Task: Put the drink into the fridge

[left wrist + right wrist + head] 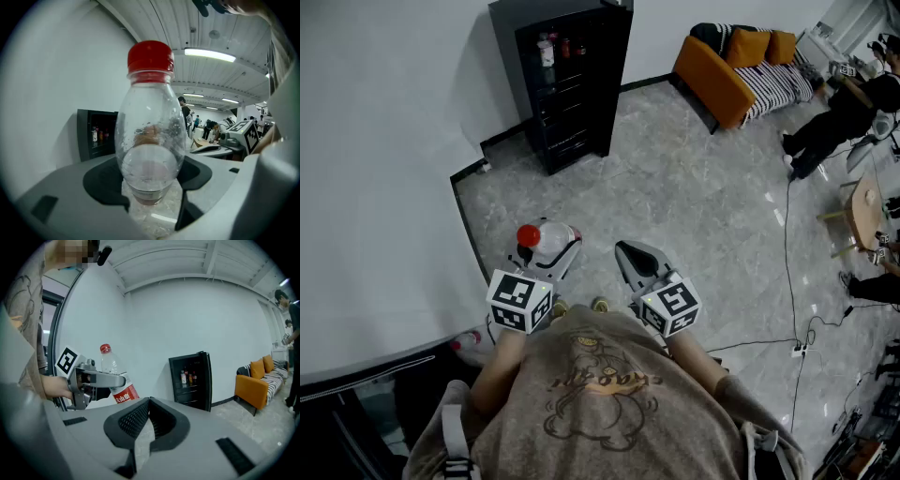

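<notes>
The drink bottle (551, 236), clear plastic with a red cap and a red label, sits at the left of the head view, gripped low on its body by the left hand-held gripper (544, 261). In the left gripper view the bottle (150, 136) stands nearly upright between the two dark pads, which press on its lower sides with the jaws held wide around it, and the cap rises well above them. It is up off the grey marble floor (675, 187), beside the white wall.

Ahead of the bottle, well apart from it and against the wall, stands the small black fridge (572, 84). A few bottles show on its top shelf.

Just to the right of the bottle, the right hand-held gripper (630, 255) is held at about the same height. Its jaws are closed together with nothing between them, and it does not touch the bottle. Its own view shows the bottle (115, 376) in the other gripper off to the left and the fridge (190, 380) beyond.

Farther right an orange sofa (722, 75) stands by the far wall, and people stand at the right edge.
</notes>
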The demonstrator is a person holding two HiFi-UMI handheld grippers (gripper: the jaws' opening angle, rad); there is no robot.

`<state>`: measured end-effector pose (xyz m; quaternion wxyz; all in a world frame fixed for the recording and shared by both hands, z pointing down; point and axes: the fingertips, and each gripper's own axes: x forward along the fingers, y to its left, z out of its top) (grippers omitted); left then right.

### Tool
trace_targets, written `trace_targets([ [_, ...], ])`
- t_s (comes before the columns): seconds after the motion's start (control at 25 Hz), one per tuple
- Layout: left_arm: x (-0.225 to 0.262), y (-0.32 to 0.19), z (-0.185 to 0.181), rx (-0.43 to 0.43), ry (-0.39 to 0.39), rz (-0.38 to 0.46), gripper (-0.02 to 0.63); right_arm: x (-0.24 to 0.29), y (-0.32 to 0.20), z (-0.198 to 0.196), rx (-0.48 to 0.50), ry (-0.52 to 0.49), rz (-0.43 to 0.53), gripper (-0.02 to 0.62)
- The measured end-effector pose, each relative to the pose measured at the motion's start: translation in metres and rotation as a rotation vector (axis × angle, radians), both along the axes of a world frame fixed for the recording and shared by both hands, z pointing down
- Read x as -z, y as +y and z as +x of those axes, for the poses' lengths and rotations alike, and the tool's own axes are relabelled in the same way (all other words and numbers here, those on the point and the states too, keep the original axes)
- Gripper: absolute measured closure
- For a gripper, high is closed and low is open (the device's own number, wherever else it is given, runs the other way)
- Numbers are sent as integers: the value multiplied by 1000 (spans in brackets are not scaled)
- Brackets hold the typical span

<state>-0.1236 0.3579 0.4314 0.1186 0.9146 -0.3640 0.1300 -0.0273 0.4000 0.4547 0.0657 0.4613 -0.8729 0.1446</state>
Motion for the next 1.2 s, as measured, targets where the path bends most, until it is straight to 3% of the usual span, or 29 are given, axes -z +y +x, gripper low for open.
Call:
trace_targets([
  [0.52, -3, 0, 25, -7, -1, -7, 293, 6, 0, 23, 15, -23, 19, 575],
  [0.88, -5, -6, 53, 27, 15, 10, 293, 2, 9, 43, 130, -78, 25, 575],
  [1.2, -15, -26, 60, 28, 5, 19, 293, -10, -15, 52, 141, -66, 24, 575],
])
